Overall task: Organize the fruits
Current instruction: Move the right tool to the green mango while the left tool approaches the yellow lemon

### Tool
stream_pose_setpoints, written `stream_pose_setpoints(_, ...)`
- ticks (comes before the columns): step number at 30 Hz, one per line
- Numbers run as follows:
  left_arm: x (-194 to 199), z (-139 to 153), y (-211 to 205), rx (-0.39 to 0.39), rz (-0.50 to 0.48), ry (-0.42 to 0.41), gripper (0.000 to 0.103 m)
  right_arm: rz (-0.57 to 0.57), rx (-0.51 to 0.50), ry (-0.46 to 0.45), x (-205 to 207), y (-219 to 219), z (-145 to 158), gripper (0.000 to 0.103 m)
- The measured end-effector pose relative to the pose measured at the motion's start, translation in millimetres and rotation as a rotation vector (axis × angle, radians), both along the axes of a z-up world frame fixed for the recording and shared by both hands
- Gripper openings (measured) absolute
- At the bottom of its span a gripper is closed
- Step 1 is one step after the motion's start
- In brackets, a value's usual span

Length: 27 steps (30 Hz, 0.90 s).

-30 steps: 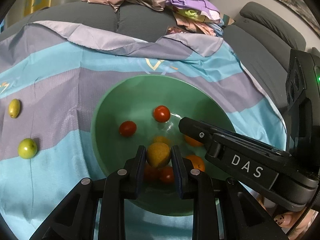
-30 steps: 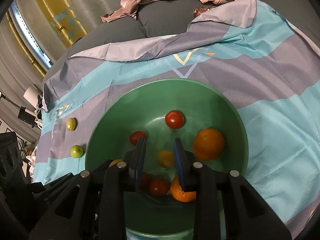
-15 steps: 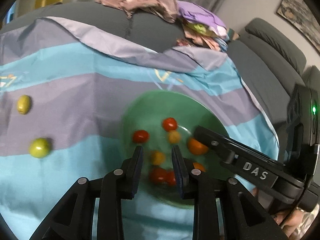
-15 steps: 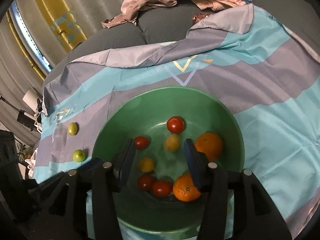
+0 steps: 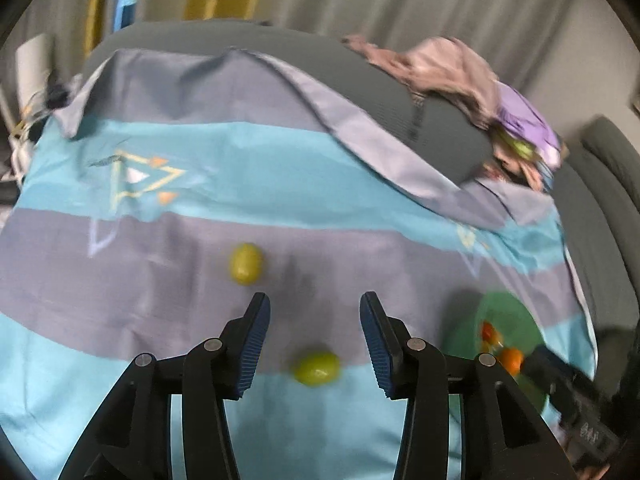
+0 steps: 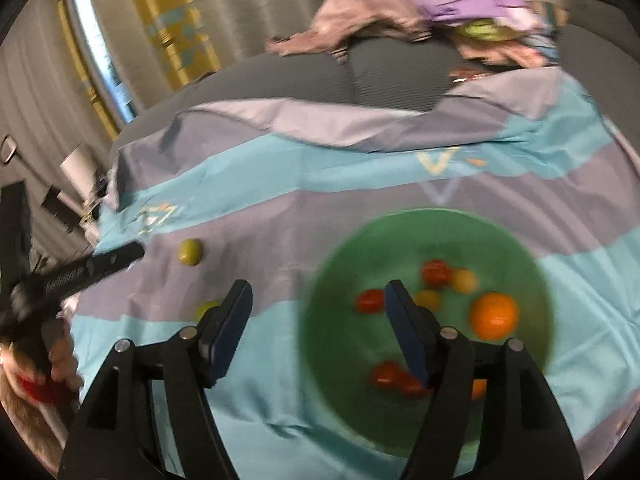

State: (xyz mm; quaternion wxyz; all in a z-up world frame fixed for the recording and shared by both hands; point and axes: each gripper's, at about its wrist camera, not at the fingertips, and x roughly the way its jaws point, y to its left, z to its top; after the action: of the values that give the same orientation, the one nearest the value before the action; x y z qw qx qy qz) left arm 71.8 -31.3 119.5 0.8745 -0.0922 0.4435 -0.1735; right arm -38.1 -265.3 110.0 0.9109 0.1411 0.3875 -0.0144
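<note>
Nearest, a small green fruit [image 5: 317, 368] is seen on the striped cloth [image 5: 280, 184], between the wide-spread, empty fingers of the left gripper [image 5: 315, 336]. Judged light, smooth and roll-prone, it is best pinched across its middle. A second green fruit [image 5: 245, 263] lies farther left; the green bowl [image 6: 332, 320] of fruit sits right, beneath the right gripper [image 6: 319, 322], also wide and empty.

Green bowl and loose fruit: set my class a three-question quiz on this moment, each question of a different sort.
1. True or false: the left gripper is shut on a fruit.
2. How many green fruits lie on the cloth outside the green bowl?
3. Which fruit lies nearest the left gripper's fingers? A) nearer green fruit B) farther green fruit C) large orange

Key: 1 false, open and empty; 2 two; 3 A.
</note>
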Motion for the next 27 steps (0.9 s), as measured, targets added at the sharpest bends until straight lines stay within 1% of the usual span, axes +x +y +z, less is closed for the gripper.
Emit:
stream_pose_setpoints(3,23,-14,17,-0.022,0.028,0.045,0.045,0.097,0.021,0.056,30,29,-11,0.069)
stream_pose_setpoints(5,37,-27,19,-0.017,0.032,0.079,0.045,0.174,0.015,0.094,50,52,-21,0.069)
stream_pose_setpoints(8,59,-51,18,0.001,0.037,0.135,0.045,0.256,0.005,0.157,71,78,-43,0.069)
stream_pose_setpoints(10,67,-64,20,-0.004,0.047,0.164,0.045,0.296,-0.021,0.195,80,92,-58,0.069)
stream_pose_setpoints(12,77,-77,21,-0.014,0.051,0.197,0.045,0.317,-0.057,0.203,85,103,-69,0.069)
stream_pose_setpoints(14,85,-88,23,-0.032,0.057,0.231,0.045,0.337,-0.068,0.22,91,110,-80,0.069)
stream_pose_setpoints(17,91,-96,23,-0.056,0.058,0.246,0.045,0.369,-0.072,0.235,97,118,-88,0.07)
stream_pose_setpoints(21,99,-103,19,-0.046,0.059,0.243,0.045,0.372,-0.081,0.24,104,124,-96,0.071)
stream_pose_setpoints(24,102,-107,18,-0.071,0.066,0.248,0.045,0.37,-0.101,0.254,106,128,-104,0.071)
stream_pose_setpoints(25,102,-108,19,-0.075,0.075,0.239,0.045,0.367,-0.114,0.256,106,129,-106,0.071)
stream_pose_setpoints(27,103,-108,17,-0.054,0.089,0.214,0.045,0.367,-0.136,0.257,106,130,-110,0.071)
